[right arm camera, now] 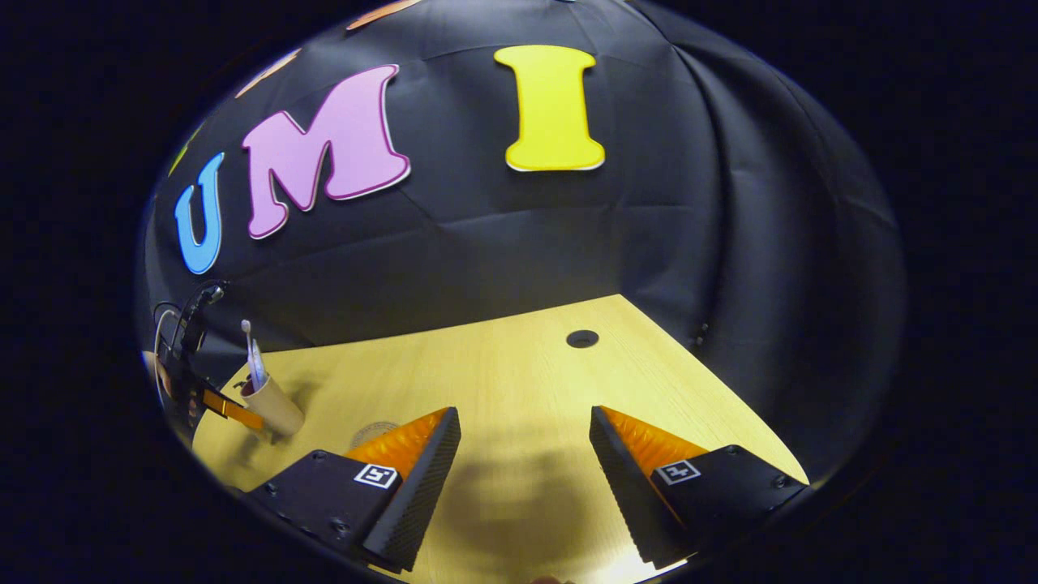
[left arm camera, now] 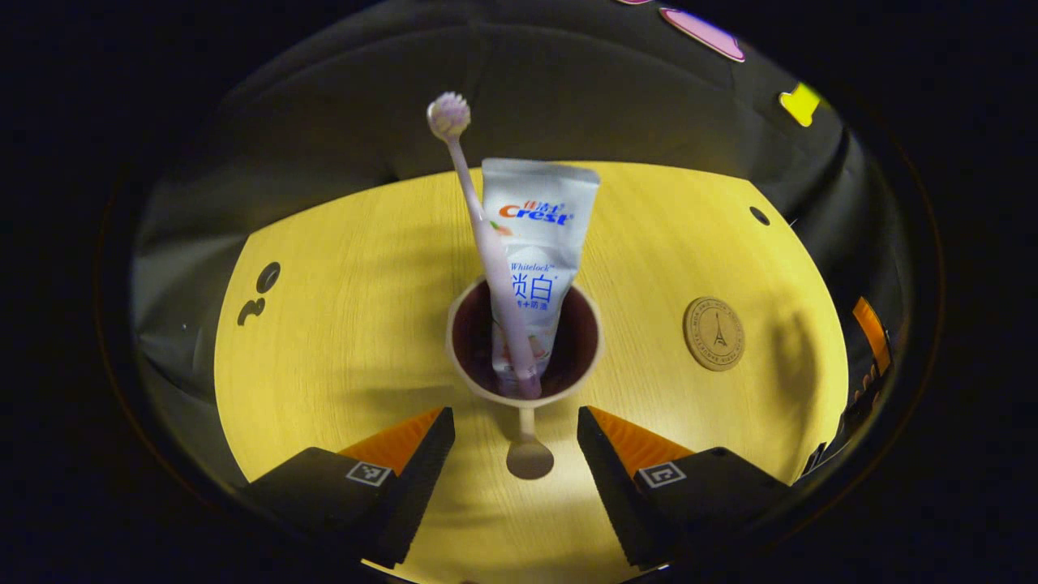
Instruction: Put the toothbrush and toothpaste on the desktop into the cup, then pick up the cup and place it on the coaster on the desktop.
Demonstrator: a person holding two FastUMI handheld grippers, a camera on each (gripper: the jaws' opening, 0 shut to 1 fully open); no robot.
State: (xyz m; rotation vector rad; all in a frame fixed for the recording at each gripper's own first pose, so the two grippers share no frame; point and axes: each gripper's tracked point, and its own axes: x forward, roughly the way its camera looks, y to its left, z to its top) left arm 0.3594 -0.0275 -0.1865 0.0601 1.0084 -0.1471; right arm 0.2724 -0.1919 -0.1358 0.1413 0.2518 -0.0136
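Toothbrush and toothpaste stand in cup; left gripper, released, flanks its handle and must clench, then carry to coaster; right gripper idle, released.

My left gripper has wedge-shaped fingers with ribbed inner faces, on blocky bodies each bearing a square coded marker. My right gripper looks the same, with small screws on its bodies.
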